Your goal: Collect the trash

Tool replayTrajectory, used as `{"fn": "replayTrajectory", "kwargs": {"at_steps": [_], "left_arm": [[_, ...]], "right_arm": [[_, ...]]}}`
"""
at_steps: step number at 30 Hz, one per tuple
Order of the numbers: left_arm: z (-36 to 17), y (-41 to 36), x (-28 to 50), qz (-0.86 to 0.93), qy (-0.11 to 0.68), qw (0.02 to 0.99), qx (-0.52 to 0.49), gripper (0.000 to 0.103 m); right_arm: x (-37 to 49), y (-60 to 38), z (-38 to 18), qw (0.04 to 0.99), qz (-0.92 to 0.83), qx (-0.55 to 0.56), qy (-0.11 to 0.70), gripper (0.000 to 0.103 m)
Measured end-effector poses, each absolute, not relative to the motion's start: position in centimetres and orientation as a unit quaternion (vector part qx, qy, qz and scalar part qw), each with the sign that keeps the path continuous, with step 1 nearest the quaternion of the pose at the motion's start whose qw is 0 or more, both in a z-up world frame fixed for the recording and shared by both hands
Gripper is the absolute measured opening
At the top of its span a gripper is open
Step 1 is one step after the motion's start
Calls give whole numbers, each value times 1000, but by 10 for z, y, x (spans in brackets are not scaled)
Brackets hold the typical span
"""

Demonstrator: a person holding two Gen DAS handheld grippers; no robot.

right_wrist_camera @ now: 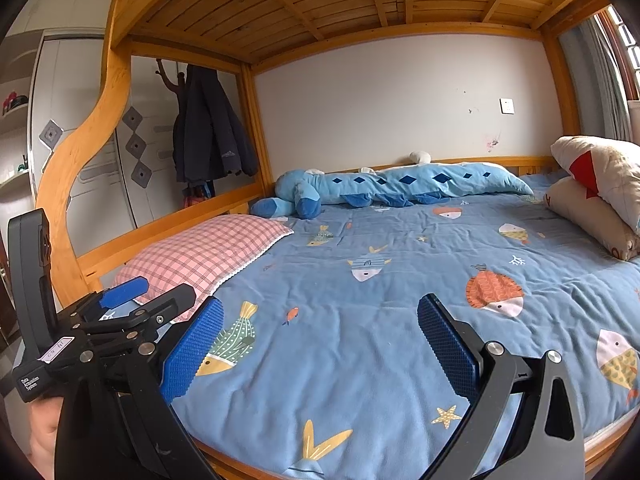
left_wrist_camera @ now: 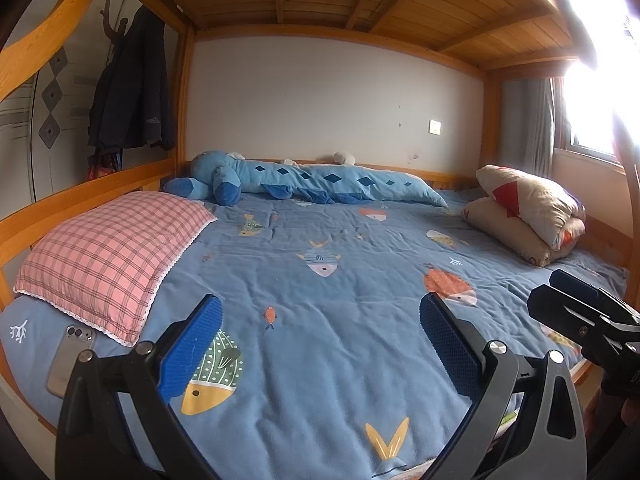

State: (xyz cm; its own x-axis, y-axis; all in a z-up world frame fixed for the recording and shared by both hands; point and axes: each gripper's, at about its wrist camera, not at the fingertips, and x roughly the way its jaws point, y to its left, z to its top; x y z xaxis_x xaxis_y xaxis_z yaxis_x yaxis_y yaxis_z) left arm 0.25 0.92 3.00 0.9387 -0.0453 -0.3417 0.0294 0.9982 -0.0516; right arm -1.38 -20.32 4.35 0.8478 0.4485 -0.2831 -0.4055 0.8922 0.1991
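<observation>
Nearest the cameras, the left gripper is held over the front edge of the blue fish-print quilt, its jaws spread wide with nothing between them. The right gripper is held over the same front edge of the quilt, jaws likewise spread and empty; in the left wrist view its dark body is seen at the quilt's front right corner.

No trash can be made out on the quilt or around it in either view.

A silver phone lies camera-side up on the quilt's front left corner, just beside the pink checked pillow. The pillow rests on the quilt's left side, against the wooden bed rail. On the quilt's right side, a folded cream duvet is stacked. Along the far edge of the quilt, a long blue plush toy is laid against the wall. Beyond the quilt's far left corner, a dark jacket is hung.
</observation>
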Motion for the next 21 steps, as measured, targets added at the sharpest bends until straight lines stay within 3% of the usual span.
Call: {"fn": "replayTrajectory", "kwargs": {"at_steps": [21], "left_arm": [[38,10,-2,-10,156,987,-34,99]], "right_arm": [[-12,-199,42,957,225,62,174,94]]}}
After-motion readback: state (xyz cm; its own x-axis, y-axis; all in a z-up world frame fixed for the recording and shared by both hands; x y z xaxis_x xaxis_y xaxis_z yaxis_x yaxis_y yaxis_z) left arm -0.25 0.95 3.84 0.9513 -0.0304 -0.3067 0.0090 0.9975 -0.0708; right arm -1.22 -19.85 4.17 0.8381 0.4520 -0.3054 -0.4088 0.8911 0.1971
